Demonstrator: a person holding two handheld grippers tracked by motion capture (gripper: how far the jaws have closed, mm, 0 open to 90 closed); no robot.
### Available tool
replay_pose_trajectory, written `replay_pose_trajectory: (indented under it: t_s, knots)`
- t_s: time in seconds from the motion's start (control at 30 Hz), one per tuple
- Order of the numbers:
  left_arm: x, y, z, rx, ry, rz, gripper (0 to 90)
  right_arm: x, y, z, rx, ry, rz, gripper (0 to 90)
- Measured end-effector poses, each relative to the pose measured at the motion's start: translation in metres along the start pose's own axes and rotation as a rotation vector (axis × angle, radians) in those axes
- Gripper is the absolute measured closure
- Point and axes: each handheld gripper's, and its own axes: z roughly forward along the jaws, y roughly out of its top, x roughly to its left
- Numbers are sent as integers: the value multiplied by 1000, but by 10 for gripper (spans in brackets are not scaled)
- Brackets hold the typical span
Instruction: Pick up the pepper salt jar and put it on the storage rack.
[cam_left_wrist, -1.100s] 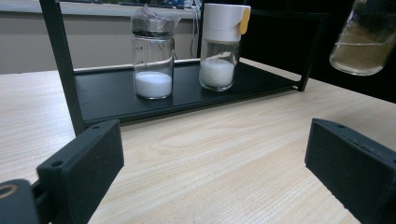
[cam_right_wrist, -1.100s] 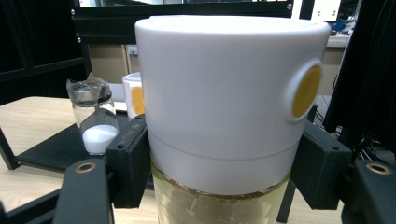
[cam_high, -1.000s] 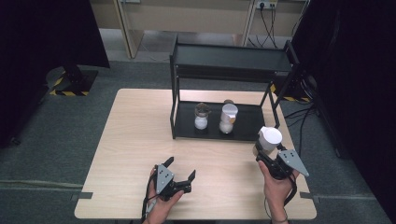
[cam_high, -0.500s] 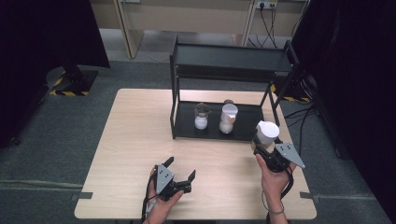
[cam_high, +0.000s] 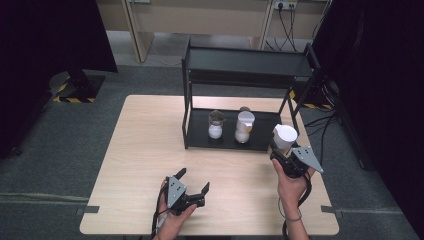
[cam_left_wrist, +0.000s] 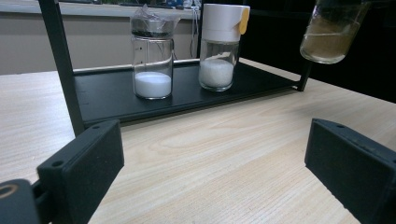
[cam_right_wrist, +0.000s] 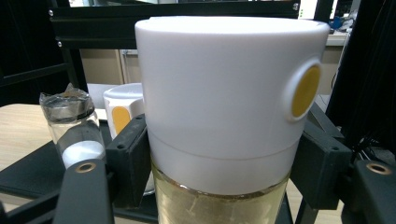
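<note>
High view: On the pale wooden table (cam_high: 145, 150), the right gripper (cam_high: 281, 154) grasps a white-capped glass jar (cam_high: 284, 136) beside the black metal rack (cam_high: 250, 65); grey floor around.
Left gripper view: left gripper (cam_left_wrist: 212, 168) released, low over the table.
Right gripper view: jaws clamp the jar under its cap.

Even, soft overhead light keeps the bench (cam_high: 145, 150) bright with faint shadows, while black curtains at nine and three o'clock go murky, and the close white cap (cam_right_wrist: 231, 93) looks softly out of focus.
</note>
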Motion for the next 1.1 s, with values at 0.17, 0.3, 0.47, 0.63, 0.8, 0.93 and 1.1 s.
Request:
replay_pose_trajectory:
  t_s: [0.17, 0.3, 0.47, 0.63, 0.8, 0.93, 1.1]
  knots:
    - [0, 0, 0, 0, 0, 0, 40, -1, 3, 4, 1, -2, -4, 308]
    - [0, 0, 0, 0, 0, 0, 40, -2, 6, 7, 2, -1, -7, 308]
    - [0, 0, 0, 0, 0, 0, 40, -2, 9, 11, 0, -4, 1, 308]
    - [0, 0, 0, -1, 0, -2, 40, -2, 10, 15, 2, -2, 6, 309]
    - [0, 0, 0, 0, 0, -1, 40, -1, 9, 18, 7, -2, 3, 309]
    - [0, 0, 0, 0, -1, -1, 40, -2, 10, 19, 7, -4, 0, 309]
    - [0, 0, 0, 0, 0, -1, 40, -3, 10, 22, 10, -5, -1, 309]
